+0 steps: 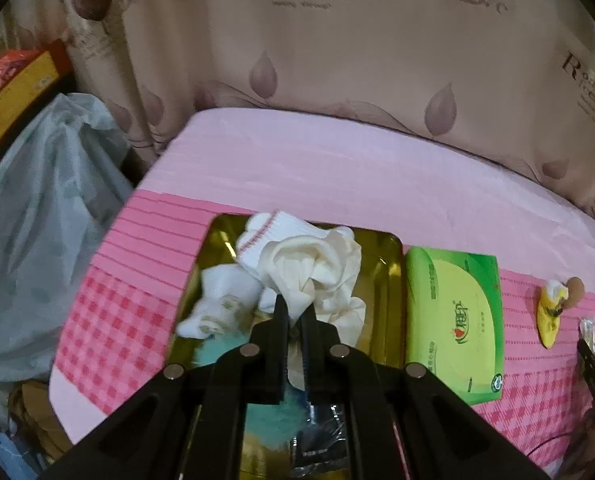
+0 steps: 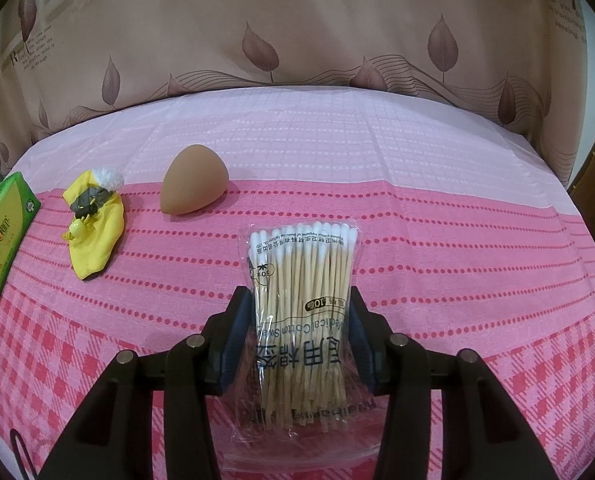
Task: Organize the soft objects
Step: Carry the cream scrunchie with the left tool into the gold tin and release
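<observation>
Left wrist view looks down the left hand-held gripper (image 1: 293, 316), whose fingers are pinched together on a crumpled cream-white rubber glove (image 1: 317, 272). The glove hangs over a shiny gold rectangular metal tray (image 1: 381, 256), which already holds a white ribbed sock with pink trim (image 1: 265, 240), a soiled white stuffed piece (image 1: 217, 304) and something teal beneath. That pile suggests the tray is the collecting place, and the glove is held by a thin fold because the limp material offers no firmer edge. I cannot tell whether the glove touches the items below.

Just right of the tray a green and yellow soft tissue pack (image 1: 453, 320) lies on the pink checked cloth of the table (image 1: 337, 168), near enough to go in soon.

Right wrist view shows what the left cannot: the right hand-held gripper (image 2: 297, 320) clamped part-way on a clear plastic bag of wooden cotton swabs (image 2: 303, 280), its blue pads pressing the bag's two sides while its lower end seems to rest on the cloth. Gripping across the width likely keeps the sticks bundled. It also shows plainly a brown egg-shaped makeup sponge (image 2: 193, 184) and a yellow cloth toy with a white pom-pom (image 2: 93, 224), well apart from the tray, which this view misses.
</observation>
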Motion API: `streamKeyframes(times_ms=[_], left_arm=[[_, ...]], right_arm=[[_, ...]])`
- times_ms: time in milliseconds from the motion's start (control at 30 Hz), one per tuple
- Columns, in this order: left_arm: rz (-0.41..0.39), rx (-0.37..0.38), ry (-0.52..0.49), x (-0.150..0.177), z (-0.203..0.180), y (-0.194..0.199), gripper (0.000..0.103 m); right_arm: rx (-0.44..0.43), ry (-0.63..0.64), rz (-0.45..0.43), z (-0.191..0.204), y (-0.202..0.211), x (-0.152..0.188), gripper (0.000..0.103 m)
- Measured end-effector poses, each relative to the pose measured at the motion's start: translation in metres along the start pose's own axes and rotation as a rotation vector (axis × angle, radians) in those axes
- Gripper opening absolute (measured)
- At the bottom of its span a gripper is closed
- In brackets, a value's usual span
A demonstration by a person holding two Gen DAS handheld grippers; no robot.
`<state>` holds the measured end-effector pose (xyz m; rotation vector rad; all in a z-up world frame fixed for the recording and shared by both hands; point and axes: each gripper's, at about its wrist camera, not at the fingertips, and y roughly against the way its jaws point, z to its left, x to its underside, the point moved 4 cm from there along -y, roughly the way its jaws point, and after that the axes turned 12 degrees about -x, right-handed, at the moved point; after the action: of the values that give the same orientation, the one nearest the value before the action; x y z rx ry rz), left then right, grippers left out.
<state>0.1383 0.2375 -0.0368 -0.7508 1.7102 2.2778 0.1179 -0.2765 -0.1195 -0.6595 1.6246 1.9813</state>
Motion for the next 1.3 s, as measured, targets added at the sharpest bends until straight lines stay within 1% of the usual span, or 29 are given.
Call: streamKeyframes(times_ms=[200,467,600,667,700,833,933,1000,1300], left_arm=[[0.019,0.01,-0.038,0.006,-0.017,-0.013,0.005],[0.06,0.006,-0.035,0.013,-0.021,-0.033,0.005],[0.062,0.016,-0.025,0.014,-0.019,-0.031,0.01],[0.064,0.021,-0.019,0.015,-0.017,-0.029,0.019],[0.065,0.026,-0.011,0.015,-0.016,-0.026,0.026],[0.053,0.043,0.006,0.017,-0.011,-0.014,0.03],[0.029,0.045,0.024,0.019,-0.005,-0.003,0.031],[-0.004,0.044,0.035,0.021,-0.001,0.009,0.031],[-0.139,0.001,0.069,0.044,0.014,0.052,0.031]], right_arm=[[0.003,0.003,0.001,0.0,0.0,0.0,0.044],[0.004,0.004,0.0,0.002,0.0,0.0,0.044],[0.004,0.004,0.0,0.001,0.0,0.0,0.044],[0.005,0.004,0.0,0.001,0.0,0.0,0.044],[0.005,0.004,0.001,0.001,0.0,0.0,0.044],[0.004,0.004,0.001,0.002,-0.001,0.0,0.044],[0.005,0.004,0.001,0.002,-0.001,0.0,0.044],[0.005,0.004,0.001,0.001,0.0,0.0,0.044],[0.005,0.003,0.001,0.001,0.0,0.0,0.044]])
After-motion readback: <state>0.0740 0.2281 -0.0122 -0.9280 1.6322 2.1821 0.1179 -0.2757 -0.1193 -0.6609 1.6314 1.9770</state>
